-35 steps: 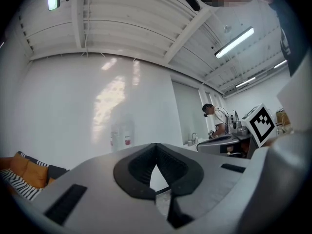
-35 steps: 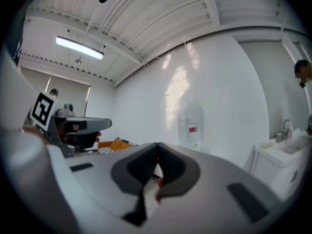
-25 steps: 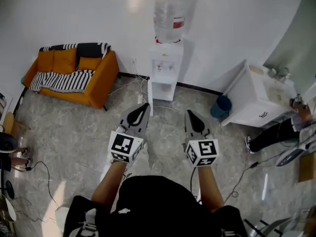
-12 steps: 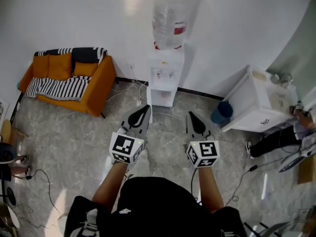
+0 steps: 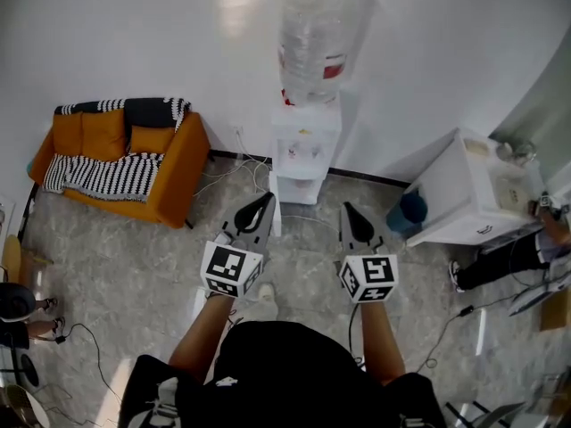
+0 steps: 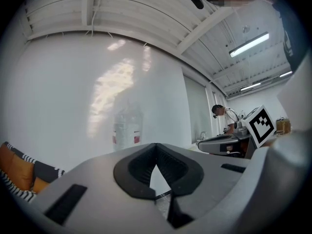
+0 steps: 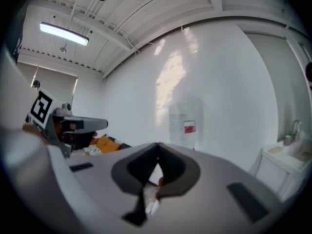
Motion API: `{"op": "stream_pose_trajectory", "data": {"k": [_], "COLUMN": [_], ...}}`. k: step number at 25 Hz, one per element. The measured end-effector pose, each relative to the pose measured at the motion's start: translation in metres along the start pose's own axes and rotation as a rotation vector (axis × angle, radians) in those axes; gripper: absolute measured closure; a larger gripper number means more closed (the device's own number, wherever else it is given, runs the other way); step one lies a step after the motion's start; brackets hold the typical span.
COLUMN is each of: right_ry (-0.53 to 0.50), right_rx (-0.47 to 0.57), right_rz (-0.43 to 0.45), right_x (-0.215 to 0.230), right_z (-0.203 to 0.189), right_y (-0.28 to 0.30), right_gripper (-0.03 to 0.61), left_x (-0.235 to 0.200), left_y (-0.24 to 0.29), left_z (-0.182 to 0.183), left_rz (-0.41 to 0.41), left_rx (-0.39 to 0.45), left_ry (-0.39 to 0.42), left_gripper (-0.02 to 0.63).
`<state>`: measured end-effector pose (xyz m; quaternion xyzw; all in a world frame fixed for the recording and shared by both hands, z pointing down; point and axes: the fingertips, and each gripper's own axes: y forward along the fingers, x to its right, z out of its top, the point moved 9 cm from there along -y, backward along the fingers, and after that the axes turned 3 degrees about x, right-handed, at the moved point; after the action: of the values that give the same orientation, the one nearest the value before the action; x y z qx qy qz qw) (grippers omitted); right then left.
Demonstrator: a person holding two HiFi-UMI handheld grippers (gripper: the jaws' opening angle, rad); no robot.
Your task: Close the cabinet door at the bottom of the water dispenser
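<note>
The white water dispenser [image 5: 306, 141] stands against the far wall with a clear bottle [image 5: 319, 36] on top. Its bottom cabinet [image 5: 298, 188] is open, and the narrow white door [image 5: 274, 210] swings out at the lower left. My left gripper [image 5: 265, 201] is shut and empty, its tip just left of that door's edge in the head view. My right gripper [image 5: 347, 209] is also shut and empty, a little right of the cabinet. Both point level at the dispenser, well short of it. The bottle [image 6: 127, 129] shows ahead over the left gripper [image 6: 156, 146], and the bottle [image 7: 184, 123] also over the right gripper [image 7: 157, 159].
An orange sofa [image 5: 125, 156] with a striped blanket stands left of the dispenser. A white cabinet [image 5: 467, 194] and a blue bin [image 5: 408, 210] stand to the right, with a seated person's legs [image 5: 496, 259] beyond. Cables [image 5: 234, 169] trail over the marbled floor.
The dispenser has come nearer and larger in the head view. Both grippers have been carried forward toward it, still shut and side by side.
</note>
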<state>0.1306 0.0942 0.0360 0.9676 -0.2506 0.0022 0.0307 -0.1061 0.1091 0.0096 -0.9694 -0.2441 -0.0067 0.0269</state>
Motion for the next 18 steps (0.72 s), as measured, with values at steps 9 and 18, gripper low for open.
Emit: {"op": "stream_pose_trajectory", "data": {"k": [9,18], "right_ry": [0.003,0.007], "right_rx": [-0.030,-0.069], "right_rz": [-0.049,-0.107], "right_x": [0.002,0.003], "right_z": [0.001,-0.007], "right_y": [0.070,0.121], "right_gripper": [0.545,0.545], "left_x": [-0.067,-0.117], "left_y": [0.047,0.083], "left_z": [-0.008,-0.030], "left_rz": [-0.038,-0.094], "left_rx": [-0.014,-0.053], "left_ry": [-0.022,-0.054], "left_gripper": [0.603,0.603]}}
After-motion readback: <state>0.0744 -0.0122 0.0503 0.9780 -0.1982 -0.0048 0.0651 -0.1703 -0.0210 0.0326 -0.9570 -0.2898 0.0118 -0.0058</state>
